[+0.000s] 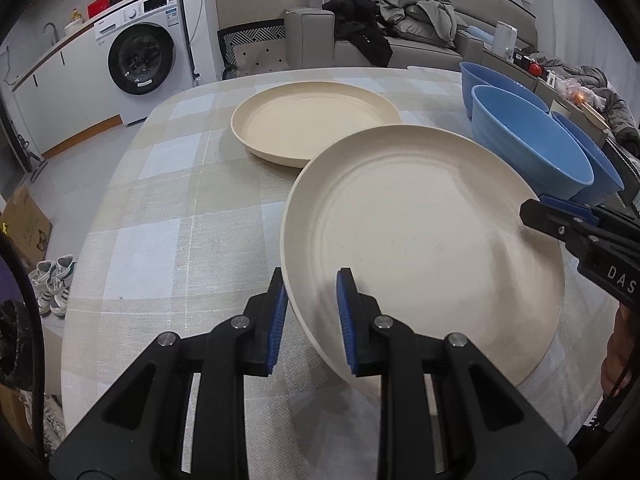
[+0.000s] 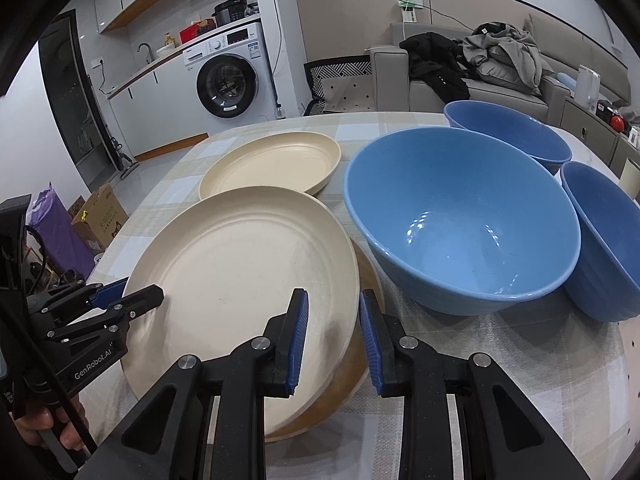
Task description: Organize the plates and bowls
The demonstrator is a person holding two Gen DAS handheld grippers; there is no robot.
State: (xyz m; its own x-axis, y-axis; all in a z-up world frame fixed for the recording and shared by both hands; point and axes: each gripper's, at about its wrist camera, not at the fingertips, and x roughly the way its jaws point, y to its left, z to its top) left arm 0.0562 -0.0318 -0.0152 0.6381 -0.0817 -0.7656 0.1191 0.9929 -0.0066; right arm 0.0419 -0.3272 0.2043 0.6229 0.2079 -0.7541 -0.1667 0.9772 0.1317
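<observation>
A large cream plate hangs tilted between both grippers. My left gripper is shut on its near-left rim. My right gripper is shut on the opposite rim. Each gripper shows in the other's view, the right gripper at the far right and the left gripper at the lower left. Under the held plate lies a tan plate, mostly hidden. Another cream plate rests further back on the table. Three blue bowls stand to the right, with the biggest bowl close to the held plate.
The round table has a checked cloth, and its edge curves away on the left. Past it are a washing machine, a sofa with heaped clothes, a cardboard box and shoes on the floor.
</observation>
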